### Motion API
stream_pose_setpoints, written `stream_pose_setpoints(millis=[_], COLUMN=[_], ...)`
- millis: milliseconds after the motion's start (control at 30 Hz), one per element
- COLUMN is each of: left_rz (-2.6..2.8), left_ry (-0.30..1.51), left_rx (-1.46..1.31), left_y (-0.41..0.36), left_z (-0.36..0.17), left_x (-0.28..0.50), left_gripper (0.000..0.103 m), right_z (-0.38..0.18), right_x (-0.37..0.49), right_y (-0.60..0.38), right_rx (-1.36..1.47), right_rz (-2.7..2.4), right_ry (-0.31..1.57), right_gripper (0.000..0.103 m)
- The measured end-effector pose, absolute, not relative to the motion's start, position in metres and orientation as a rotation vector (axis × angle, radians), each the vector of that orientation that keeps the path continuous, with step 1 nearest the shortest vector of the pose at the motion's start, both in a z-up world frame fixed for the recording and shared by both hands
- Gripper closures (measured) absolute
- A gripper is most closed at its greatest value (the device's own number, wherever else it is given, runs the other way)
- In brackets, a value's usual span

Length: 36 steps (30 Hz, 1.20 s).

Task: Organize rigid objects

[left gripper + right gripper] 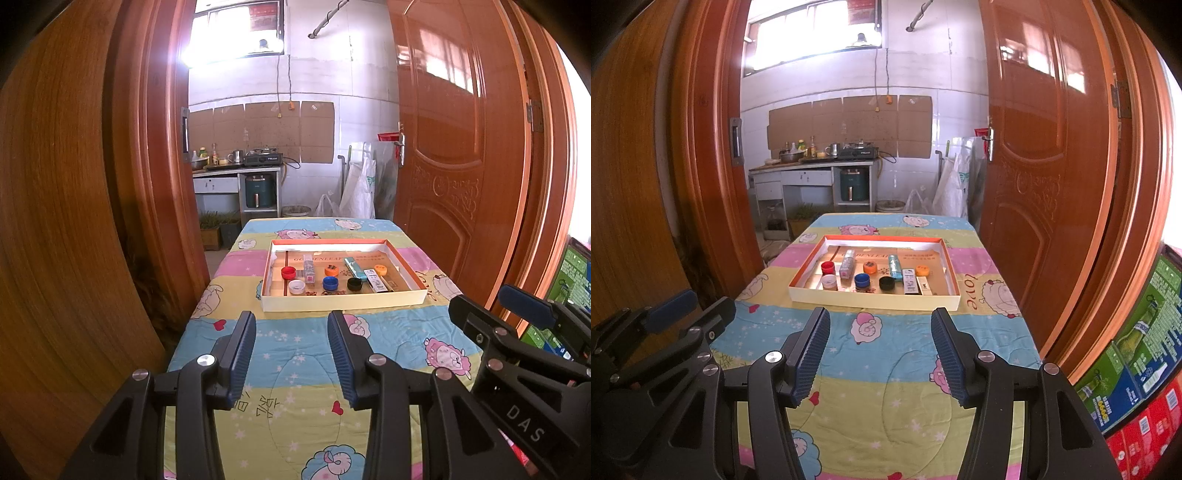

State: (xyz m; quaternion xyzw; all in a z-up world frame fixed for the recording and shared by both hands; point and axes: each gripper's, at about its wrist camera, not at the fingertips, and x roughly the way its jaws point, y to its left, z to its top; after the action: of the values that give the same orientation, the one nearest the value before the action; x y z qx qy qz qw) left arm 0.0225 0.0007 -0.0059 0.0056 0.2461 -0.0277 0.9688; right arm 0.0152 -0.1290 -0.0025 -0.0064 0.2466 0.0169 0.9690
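A shallow cardboard tray with an orange rim sits on a cartoon-print cloth. It holds bottle caps: red, white, orange, blue, black and a second orange one. It also holds a clear small bottle, a teal tube and two flat packets. My left gripper and right gripper are both open and empty, held above the cloth, short of the tray's near wall.
The table stands in a doorway between wooden door leaves. Printed cartons are stacked at the right. A kitchen counter lies beyond the table.
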Motion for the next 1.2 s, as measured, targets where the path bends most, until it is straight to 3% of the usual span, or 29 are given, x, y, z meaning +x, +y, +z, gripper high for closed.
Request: stream_pose_setpoints(millis=[1200], left_rz=[-0.052], left_ry=[0.5], left_rx=[0.007], left_y=[0.0014], left_z=[-0.0088], left_x=[0.0199], left_gripper=[0.063], right_z=[-0.0044], right_x=[0.0143], right_y=[-0.1267], right_rx=[-0.009], right_rz=[0.038], right_ry=[0.505], right_gripper=[0.044])
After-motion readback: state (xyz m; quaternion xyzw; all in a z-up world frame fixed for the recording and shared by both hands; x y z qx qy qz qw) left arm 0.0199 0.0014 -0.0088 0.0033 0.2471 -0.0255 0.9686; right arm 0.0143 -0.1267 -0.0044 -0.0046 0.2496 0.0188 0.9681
